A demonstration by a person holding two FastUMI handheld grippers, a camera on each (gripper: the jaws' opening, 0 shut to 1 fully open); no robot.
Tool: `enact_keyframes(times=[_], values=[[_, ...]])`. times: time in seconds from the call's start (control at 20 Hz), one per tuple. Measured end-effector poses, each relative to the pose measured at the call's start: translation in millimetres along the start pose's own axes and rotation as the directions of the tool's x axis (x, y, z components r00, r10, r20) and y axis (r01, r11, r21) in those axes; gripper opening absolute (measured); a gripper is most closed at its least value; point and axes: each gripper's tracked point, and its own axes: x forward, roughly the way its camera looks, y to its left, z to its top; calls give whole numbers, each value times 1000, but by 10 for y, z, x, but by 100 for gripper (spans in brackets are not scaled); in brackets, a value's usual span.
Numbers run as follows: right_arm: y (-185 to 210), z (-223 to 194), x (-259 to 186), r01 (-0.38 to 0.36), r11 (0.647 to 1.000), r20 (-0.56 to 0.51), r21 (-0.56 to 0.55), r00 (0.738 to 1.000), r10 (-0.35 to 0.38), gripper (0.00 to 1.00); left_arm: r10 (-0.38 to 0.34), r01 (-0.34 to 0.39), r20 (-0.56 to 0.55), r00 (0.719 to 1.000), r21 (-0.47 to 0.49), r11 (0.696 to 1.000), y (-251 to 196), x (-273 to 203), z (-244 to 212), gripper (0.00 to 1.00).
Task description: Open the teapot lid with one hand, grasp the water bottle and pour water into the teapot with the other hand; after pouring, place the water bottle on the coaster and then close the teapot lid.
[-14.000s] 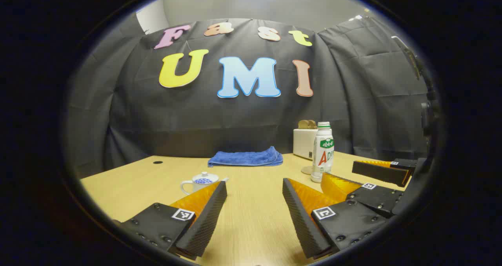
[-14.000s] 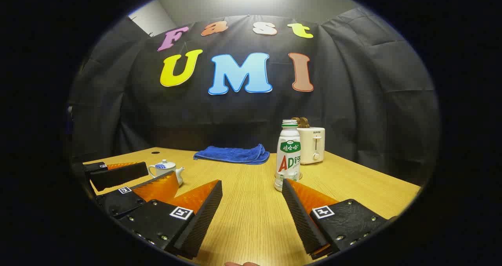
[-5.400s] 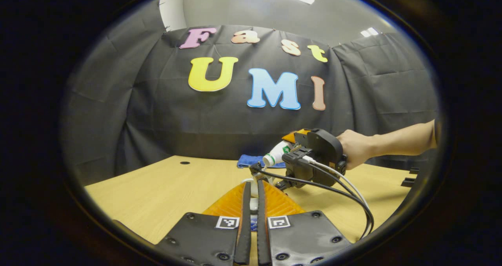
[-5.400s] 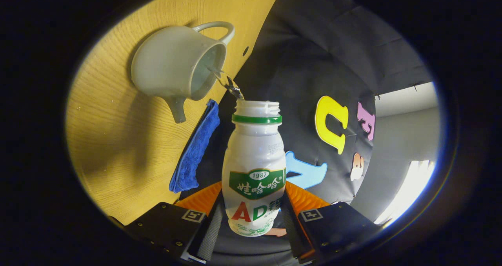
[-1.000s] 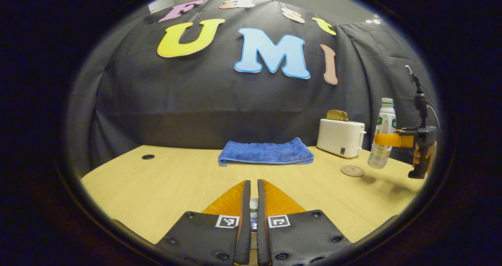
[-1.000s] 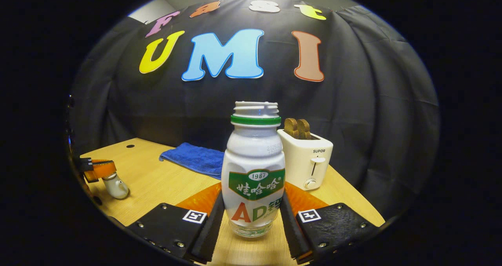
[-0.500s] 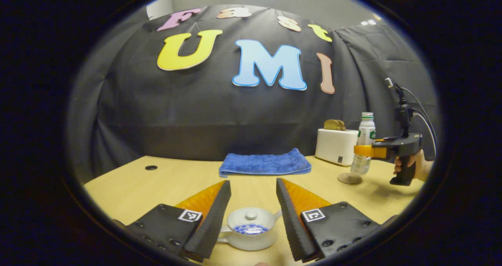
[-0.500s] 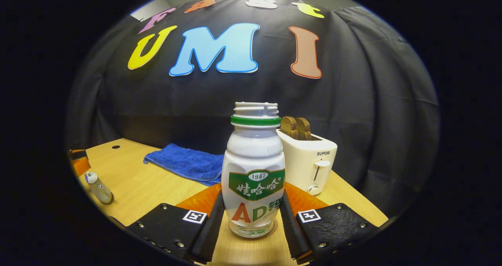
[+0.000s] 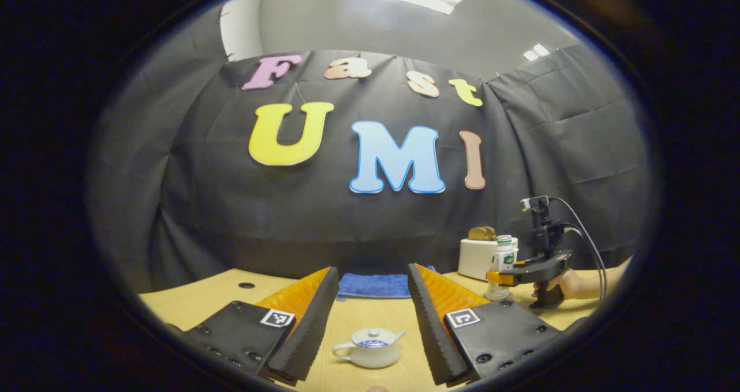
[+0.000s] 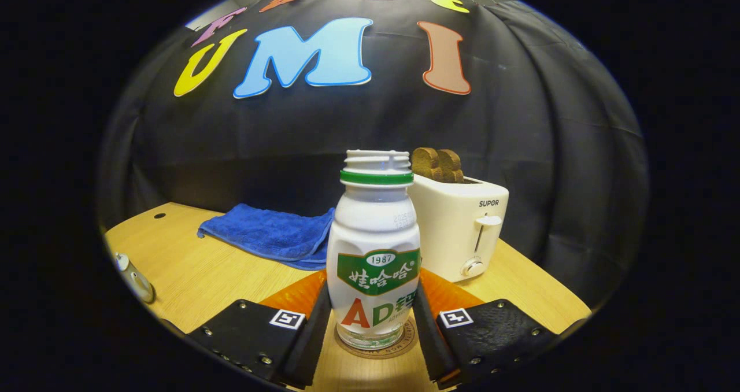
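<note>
The white teapot (image 9: 368, 348), its blue-patterned lid in place, stands on the wooden table (image 9: 191, 299). My left gripper (image 9: 372, 270) hangs open above it, one finger on each side and neither touching. The white water bottle (image 10: 376, 247), uncapped with a green neck ring, stands upright with my right gripper (image 10: 374, 302) shut on its lower body. Its base is at the round brown coaster (image 10: 378, 347); I cannot tell whether it rests there. In the left gripper view the water bottle (image 9: 500, 259) and right gripper (image 9: 497, 277) are at far right, held by a hand (image 9: 569, 285).
A white toaster (image 10: 462, 230) holding brown slices stands just behind the bottle. A folded blue towel (image 10: 266, 236) lies at the back of the table (image 10: 191, 270). The teapot's spout (image 10: 134, 281) shows at the left edge of the right gripper view.
My left gripper has opened, left the lid on the teapot and drawn up and back. My right gripper has carried the bottle down and forward over the coaster, nearer the toaster.
</note>
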Motion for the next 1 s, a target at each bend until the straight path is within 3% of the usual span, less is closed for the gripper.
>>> enact_keyframes(times=[0.1,0.35,0.45,0.5,0.75,0.9,0.95,1.0], values=[[-16,-8,-2,4,1000,4,1,1000,-4,70,25,-27,47,999,34,999,96,-79,183,80],[3,-38,2,-2,1000,1,-5,1000,2,75,28,-27,23,999,-26,999,162,-120,105,80],[11,29,-49,-3,1000,13,-11,1000,3,94,17,-17,-4,1000,-53,998,129,-124,28,85],[28,76,-61,-7,1000,30,-16,1000,7,99,13,-14,-18,1000,-66,998,106,-131,-16,85],[-67,311,-289,31,1000,85,-8,996,-30,97,7,-17,-65,998,-155,988,-63,-138,-223,87],[-55,419,-613,1,1000,129,-4,992,-1,97,15,-30,-82,997,-182,983,-190,-178,-310,91],[-53,421,-763,-6,1000,141,9,990,4,97,23,-39,-84,996,-197,980,-244,-200,-330,98],[-43,401,-943,-10,999,146,32,989,5,97,26,-45,-92,995,-212,976,-321,-207,-402,98]])
